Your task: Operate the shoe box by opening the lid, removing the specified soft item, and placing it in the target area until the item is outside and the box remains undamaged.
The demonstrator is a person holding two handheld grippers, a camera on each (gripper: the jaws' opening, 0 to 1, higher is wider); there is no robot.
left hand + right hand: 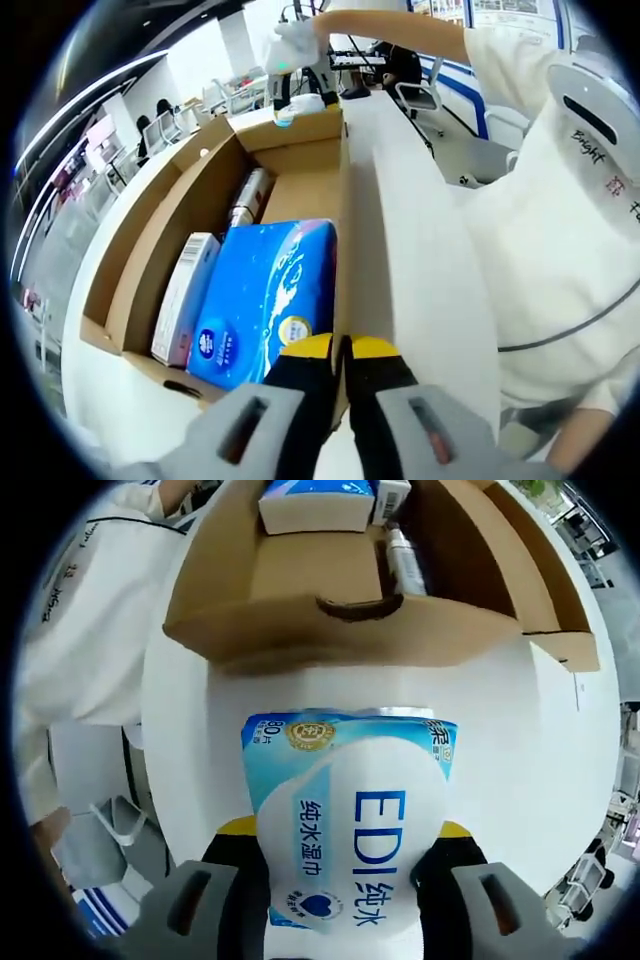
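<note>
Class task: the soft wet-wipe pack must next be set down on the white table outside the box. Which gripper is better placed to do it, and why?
Right. The right gripper already holds the wet-wipe pack over the white table, outside the cardboard box. The left gripper is shut on the box wall.

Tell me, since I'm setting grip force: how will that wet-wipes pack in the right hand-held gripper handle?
The wet-wipes pack looks soft: its film wrapper bulges between the right hand-held gripper jaws, so it probably squashes rather than cracks. The glossy film may be slippery. Lying flat, it seems unlikely to roll.

A white table (420,250) stands before office chairs (420,97) in a bright room.
</note>
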